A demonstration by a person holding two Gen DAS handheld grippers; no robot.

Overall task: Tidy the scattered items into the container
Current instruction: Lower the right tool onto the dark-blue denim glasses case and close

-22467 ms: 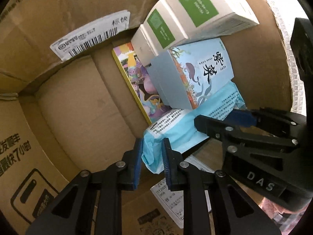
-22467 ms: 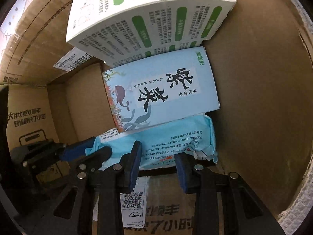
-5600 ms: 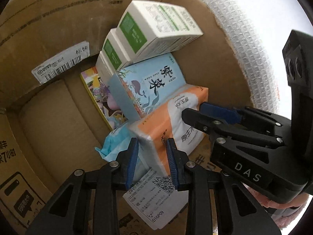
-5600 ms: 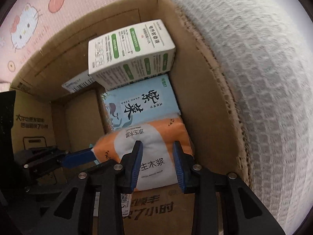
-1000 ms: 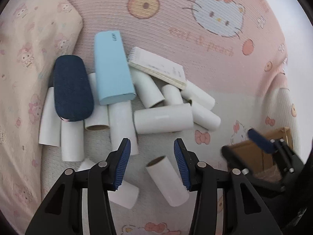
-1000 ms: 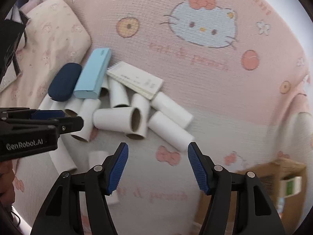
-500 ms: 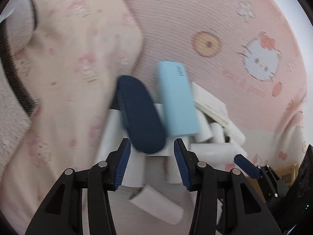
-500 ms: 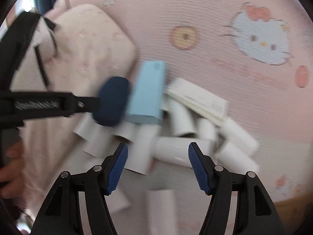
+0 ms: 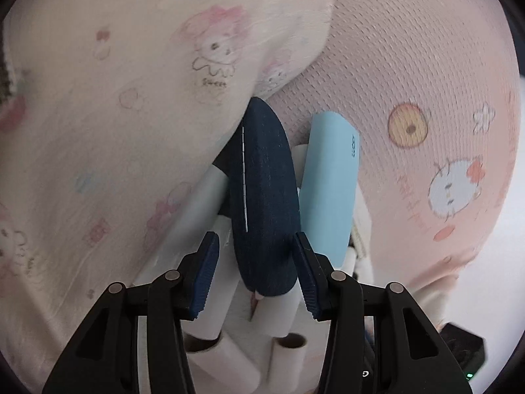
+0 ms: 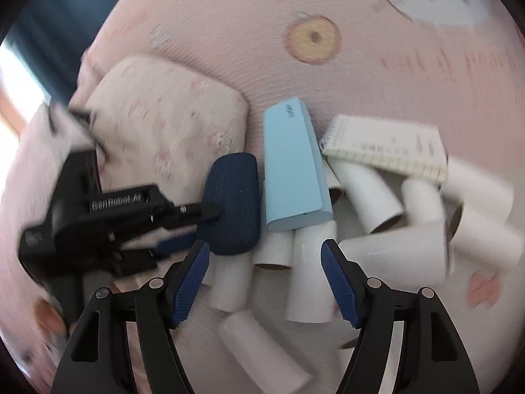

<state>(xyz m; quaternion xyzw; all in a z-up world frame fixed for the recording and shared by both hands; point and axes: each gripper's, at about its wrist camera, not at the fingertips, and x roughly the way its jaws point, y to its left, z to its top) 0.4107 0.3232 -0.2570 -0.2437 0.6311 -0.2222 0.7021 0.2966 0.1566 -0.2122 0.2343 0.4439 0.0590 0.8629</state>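
A dark blue glasses case lies on several white cardboard tubes on a pink bed cover. My left gripper is open, its blue pads on either side of the case's near end. A light blue box lies just right of the case. In the right wrist view the case, the light blue box, a spiral notepad and the tubes show. My right gripper is open and empty above the tubes. The left gripper reaches the case from the left. The container is out of view.
A pale pink printed pillow lies left of the pile and shows in the right wrist view. The pink cartoon-print cover stretches to the right. More tubes lie at the right of the pile.
Both grippers have moved in closer to the pile. My left gripper has come down around the near end of the dark blue case. The right gripper hovers lower over the tubes.
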